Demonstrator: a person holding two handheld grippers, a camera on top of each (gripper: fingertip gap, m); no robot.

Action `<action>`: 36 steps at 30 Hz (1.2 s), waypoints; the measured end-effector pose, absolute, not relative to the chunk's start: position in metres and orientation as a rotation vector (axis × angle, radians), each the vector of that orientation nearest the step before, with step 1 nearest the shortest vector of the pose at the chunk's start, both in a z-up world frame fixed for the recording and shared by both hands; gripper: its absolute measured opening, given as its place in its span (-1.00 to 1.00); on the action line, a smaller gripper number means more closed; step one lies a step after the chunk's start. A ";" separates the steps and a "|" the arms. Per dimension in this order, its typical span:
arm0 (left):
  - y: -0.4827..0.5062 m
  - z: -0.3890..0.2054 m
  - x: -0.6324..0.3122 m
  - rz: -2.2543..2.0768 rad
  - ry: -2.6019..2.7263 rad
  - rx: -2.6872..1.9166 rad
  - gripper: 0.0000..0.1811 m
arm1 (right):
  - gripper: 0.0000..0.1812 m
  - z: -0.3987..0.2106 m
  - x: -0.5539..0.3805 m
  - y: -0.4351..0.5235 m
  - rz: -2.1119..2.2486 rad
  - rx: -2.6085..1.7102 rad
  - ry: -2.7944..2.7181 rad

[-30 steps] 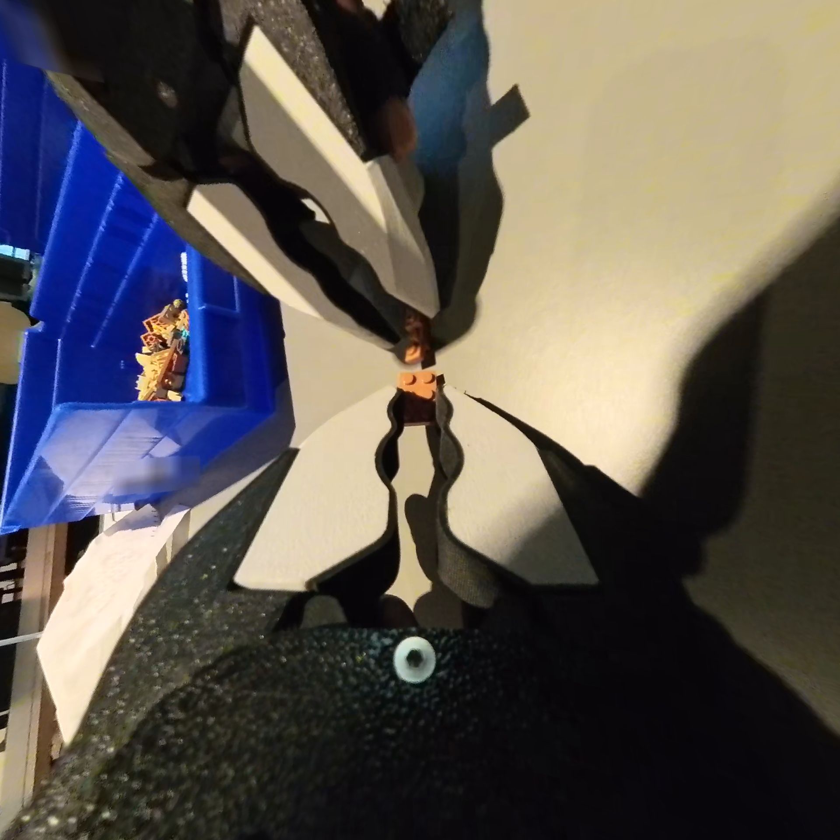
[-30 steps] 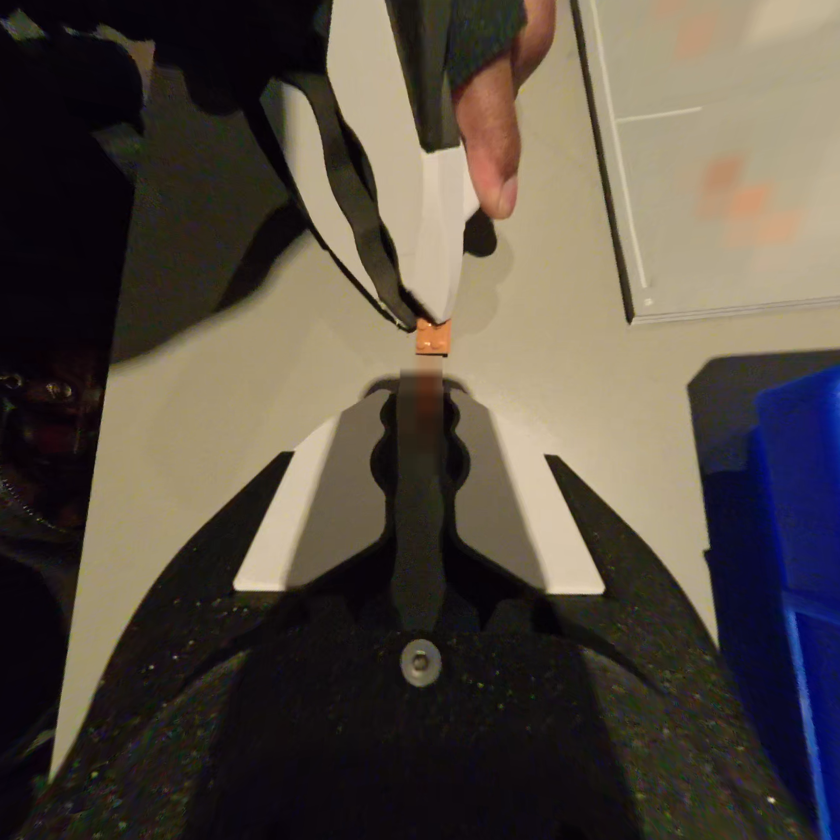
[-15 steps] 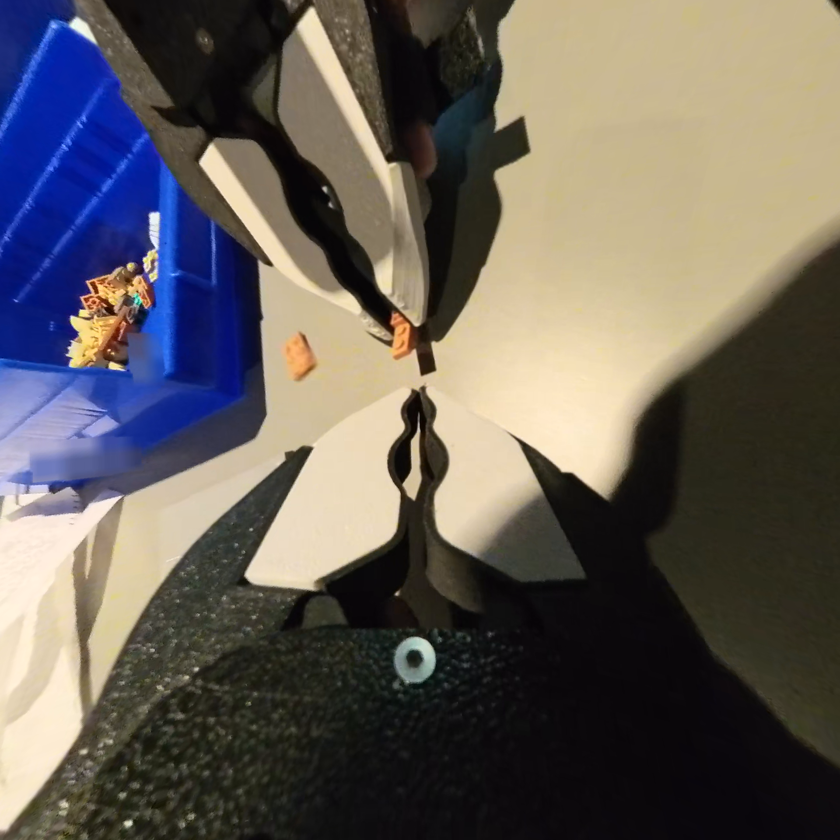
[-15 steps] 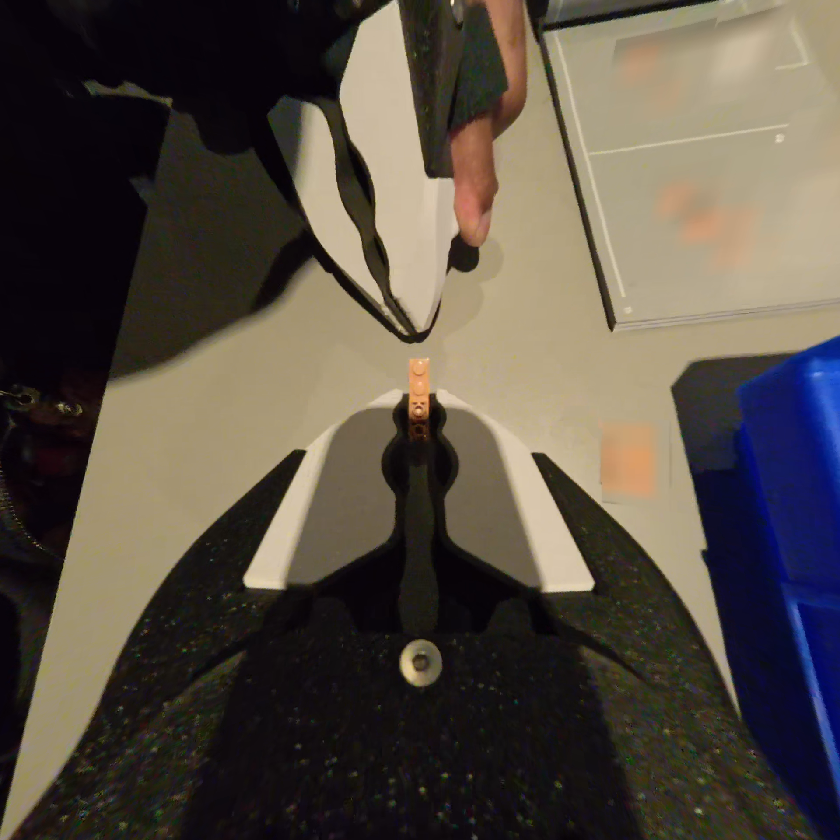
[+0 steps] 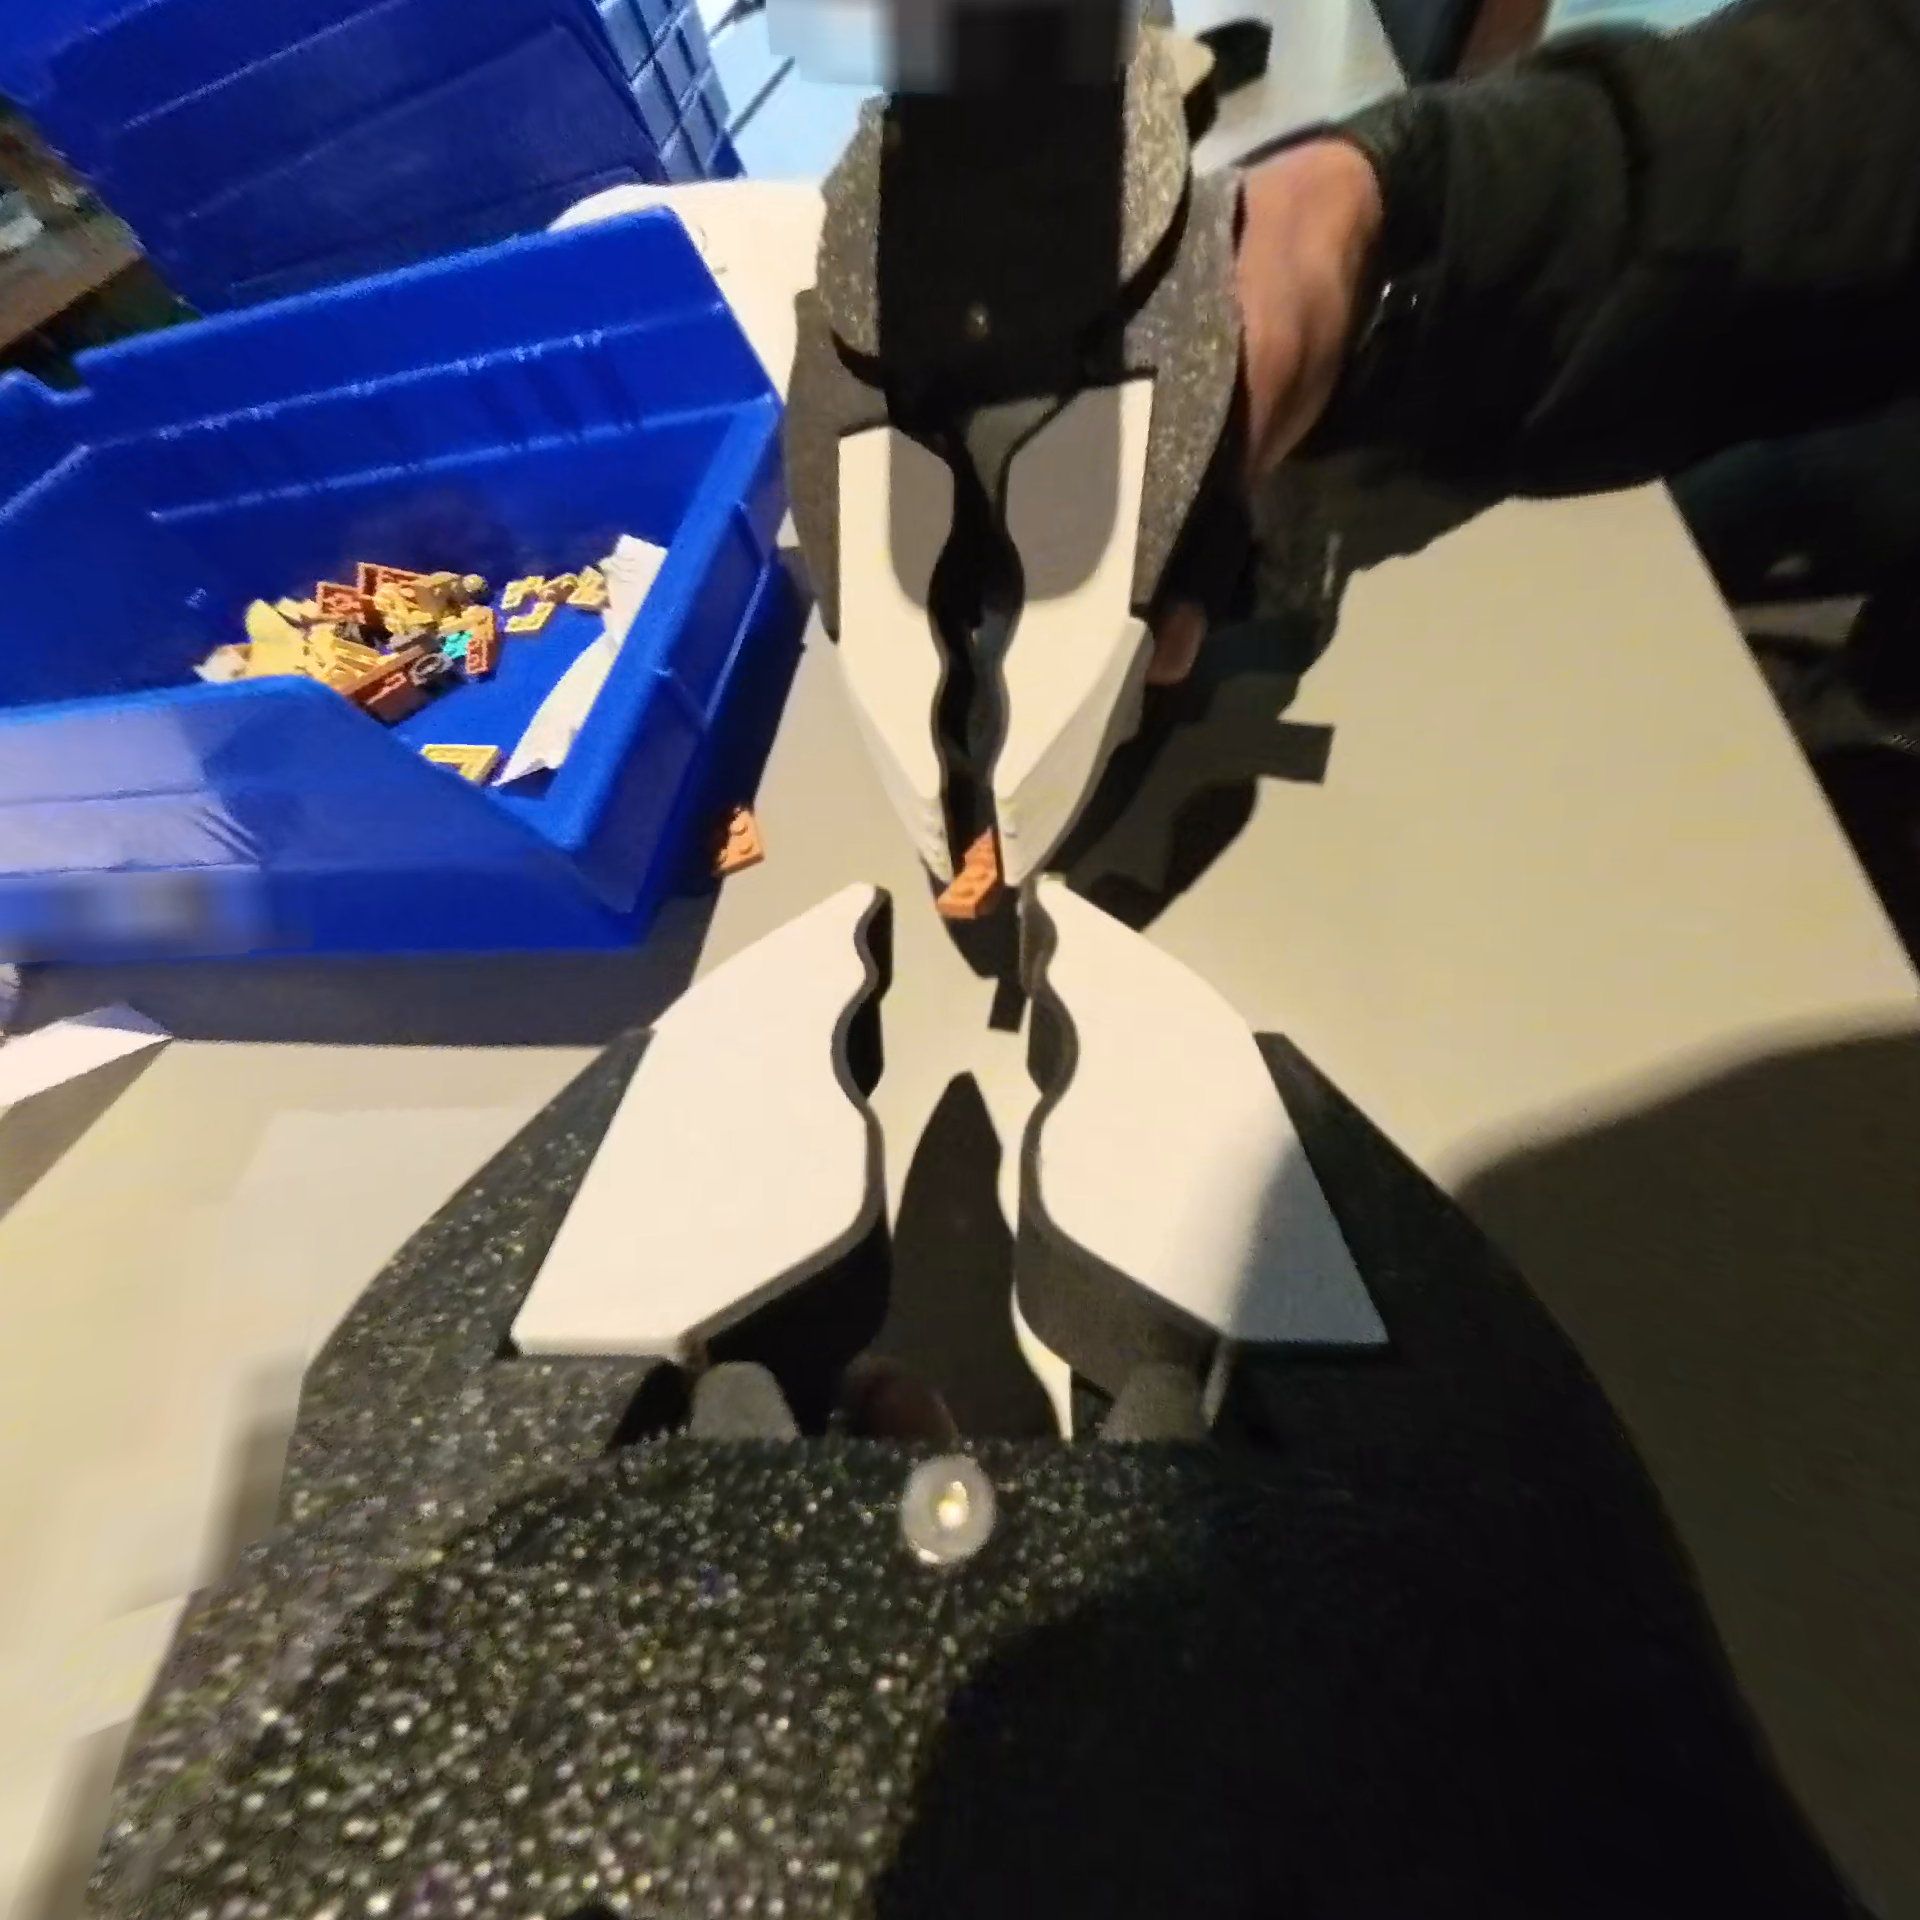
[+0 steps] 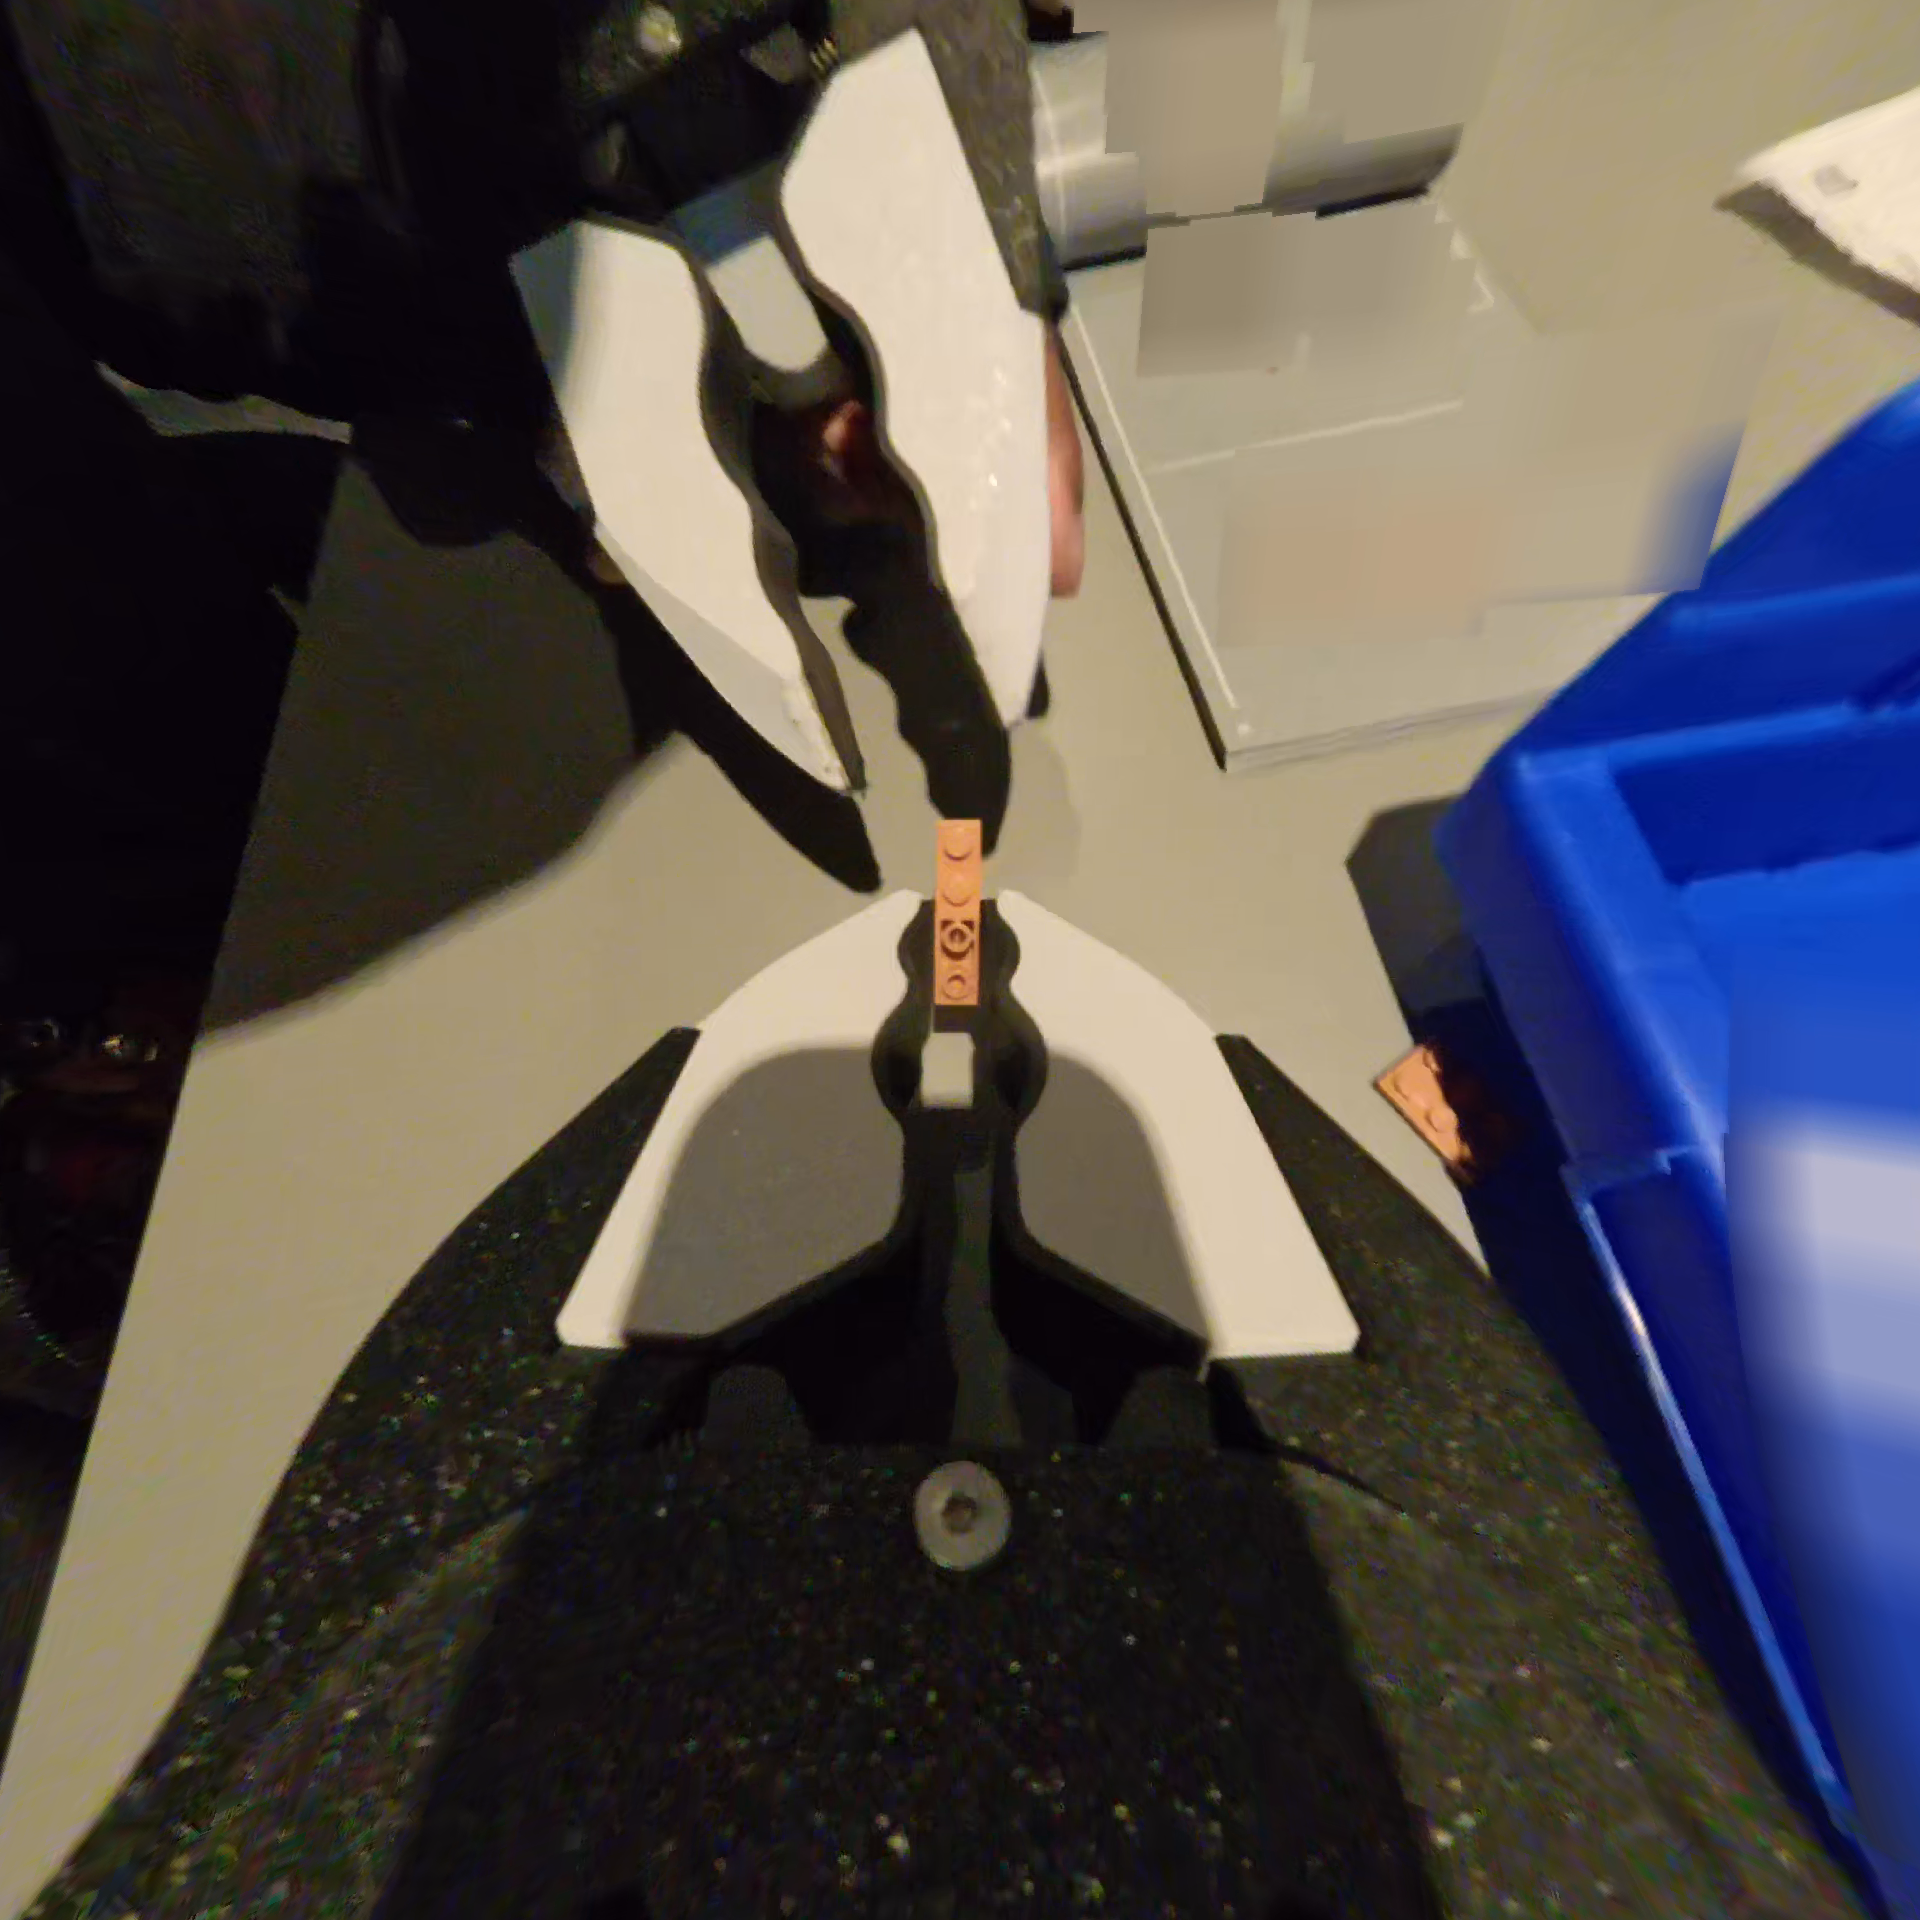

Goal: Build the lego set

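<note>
My right gripper (image 6: 956, 927) is shut on a narrow orange Lego plate (image 6: 957, 868) whose end sticks out past the fingertips. In the left wrist view, that gripper (image 5: 979, 854) points down at me with the plate (image 5: 970, 889) at its tip. My left gripper (image 5: 958, 900) is open and empty, its fingertips on either side of the plate's end, just below it. In the right wrist view, the left gripper (image 6: 930, 750) hangs open just beyond the plate. A small loose orange plate (image 5: 740, 837) lies on the table beside the blue bin, and also shows in the right wrist view (image 6: 1421, 1099).
A blue bin (image 5: 665, 790) holds several tan, orange and brown Lego pieces (image 5: 395, 623) and a paper scrap. More blue bins stand behind it. A flat white booklet (image 6: 1299, 665) lies on the pale table (image 5: 1455, 935). A person's hand and dark sleeve (image 5: 1558, 260) hold the right gripper. Both grippers' tips are close together, under 4 cm apart.
My left gripper lost the small orange plate it held, shut empty, then opened. That plate now lies by the blue bin. My right gripper keeps its narrow plate. Both views have tilted up.
</note>
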State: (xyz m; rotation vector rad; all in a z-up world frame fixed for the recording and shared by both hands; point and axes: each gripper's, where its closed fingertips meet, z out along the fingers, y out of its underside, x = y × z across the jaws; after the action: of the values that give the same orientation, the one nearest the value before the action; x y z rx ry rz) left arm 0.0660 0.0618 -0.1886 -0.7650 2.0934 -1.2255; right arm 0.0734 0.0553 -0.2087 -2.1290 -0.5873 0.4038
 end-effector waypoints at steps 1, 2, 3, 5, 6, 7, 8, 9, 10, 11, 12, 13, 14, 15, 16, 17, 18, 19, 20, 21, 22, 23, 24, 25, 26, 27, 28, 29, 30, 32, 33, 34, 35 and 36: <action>0.060 -0.188 0.065 -1.244 2.097 -0.766 -0.76 | -0.92 -0.207 0.070 0.056 0.408 -2.111 -0.603; 0.058 -0.188 0.064 -1.249 2.101 -0.758 -0.77 | -0.92 -0.206 0.067 0.056 0.403 -2.100 -0.617; 0.058 -0.188 0.064 -1.250 2.101 -0.749 -0.80 | -0.92 -0.205 0.066 0.057 0.394 -2.091 -0.626; 0.058 -0.187 0.063 -1.257 2.100 -0.747 -0.85 | -0.92 -0.204 0.061 0.057 0.400 -2.074 -0.646; 0.058 -0.187 0.063 -1.259 2.101 -0.750 -0.87 | -0.92 -0.203 0.060 0.057 0.404 -2.066 -0.652; 0.059 -0.188 0.063 -1.259 2.106 -0.750 -0.88 | -0.92 -0.203 0.058 0.057 0.407 -2.058 -0.658; 0.058 -0.188 0.063 -1.256 2.112 -0.749 -0.89 | -0.92 -0.202 0.057 0.057 0.409 -2.049 -0.662; 0.059 -0.189 0.063 -1.254 2.114 -0.748 -0.89 | -0.92 -0.202 0.057 0.058 0.405 -2.045 -0.665; 0.059 -0.189 0.062 -1.253 2.116 -0.746 -0.89 | -0.92 -0.202 0.056 0.058 0.402 -2.041 -0.667; 0.058 -0.189 0.062 -1.253 2.121 -0.744 -0.89 | -0.92 -0.202 0.056 0.058 0.402 -2.037 -0.672; 0.059 -0.190 0.061 -1.255 2.126 -0.742 -0.89 | -0.92 -0.202 0.056 0.058 0.401 -2.034 -0.674; 0.059 -0.190 0.060 -1.259 2.131 -0.741 -0.88 | -0.92 -0.201 0.056 0.058 0.398 -2.033 -0.675; 0.059 -0.190 0.059 -1.263 2.139 -0.740 -0.86 | -0.92 -0.201 0.056 0.058 0.398 -2.028 -0.673; 0.059 -0.191 0.058 -1.264 2.147 -0.740 -0.86 | -0.92 -0.199 0.056 0.058 0.401 -2.020 -0.669; 0.059 -0.191 0.057 -1.267 2.152 -0.738 -0.86 | -0.92 -0.197 0.056 0.058 0.407 -2.010 -0.665; 0.059 -0.191 0.057 -1.270 2.153 -0.735 -0.86 | -0.92 -0.195 0.056 0.058 0.414 -1.999 -0.662; 0.059 -0.191 0.056 -1.272 2.153 -0.732 -0.86 | -0.92 -0.194 0.055 0.058 0.422 -1.989 -0.662; 0.059 -0.191 0.056 -1.271 2.154 -0.733 -0.86 | -0.92 -0.193 0.054 0.059 0.427 -1.982 -0.663; 0.058 -0.191 0.056 -1.271 2.157 -0.732 -0.86 | -0.92 -0.192 0.053 0.059 0.428 -1.977 -0.668; 0.058 -0.192 0.056 -1.271 2.161 -0.725 -0.87 | -0.92 -0.192 0.052 0.059 0.427 -1.974 -0.674; 0.057 -0.192 0.055 -1.273 2.165 -0.714 -0.89 | -0.92 -0.193 0.051 0.059 0.420 -1.973 -0.679; 0.056 -0.192 0.054 -1.275 2.168 -0.705 -0.91 | -0.92 -0.193 0.050 0.059 0.418 -1.972 -0.686; 0.056 -0.191 0.054 -1.279 2.171 -0.698 -0.91 | -0.92 -0.193 0.049 0.058 0.419 -1.969 -0.693; 0.055 -0.191 0.053 -1.287 2.173 -0.692 -0.92 | -0.92 -0.193 0.048 0.058 0.422 -1.964 -0.696; 0.055 -0.190 0.052 -1.297 2.175 -0.687 -0.92 | -0.92 -0.193 0.048 0.058 0.425 -1.958 -0.699; 0.054 -0.190 0.052 -1.305 2.176 -0.684 -0.92 | -0.92 -0.193 0.048 0.059 0.425 -1.951 -0.699; 0.055 -0.189 0.052 -1.310 2.172 -0.685 -0.92 | -0.91 -0.192 0.048 0.059 0.421 -1.945 -0.695; 0.055 -0.188 0.053 -1.314 2.160 -0.688 -0.92 | -0.91 -0.191 0.051 0.060 0.407 -1.940 -0.688; 0.057 -0.185 0.055 -1.326 2.134 -0.693 -0.92 | -0.86 -0.191 0.055 0.061 0.378 -1.942 -0.681; 0.062 -0.177 0.058 -1.377 2.073 -0.728 -0.92 | -0.76 -0.192 0.067 0.064 0.290 -1.954 -0.661; 0.066 -0.173 0.060 -1.403 2.037 -0.756 -0.92 | -0.73 -0.192 0.076 0.066 0.224 -1.965 -0.647; 0.072 -0.169 0.063 -1.425 1.996 -0.784 -0.92 | -0.73 -0.194 0.086 0.068 0.144 -1.983 -0.636; 0.078 -0.165 0.066 -1.438 1.950 -0.814 -0.91 | -0.73 -0.198 0.098 0.070 0.051 -2.008 -0.618; 0.084 -0.162 0.069 -1.447 1.914 -0.839 -0.91 | -0.74 -0.202 0.111 0.072 -0.046 -2.041 -0.593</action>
State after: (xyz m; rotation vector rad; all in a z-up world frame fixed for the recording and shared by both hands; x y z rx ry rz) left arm 0.0687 0.0841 -0.1618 -0.8391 1.9136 -1.4472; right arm 0.1111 0.0722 -0.2025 -2.0406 -0.5932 -0.0458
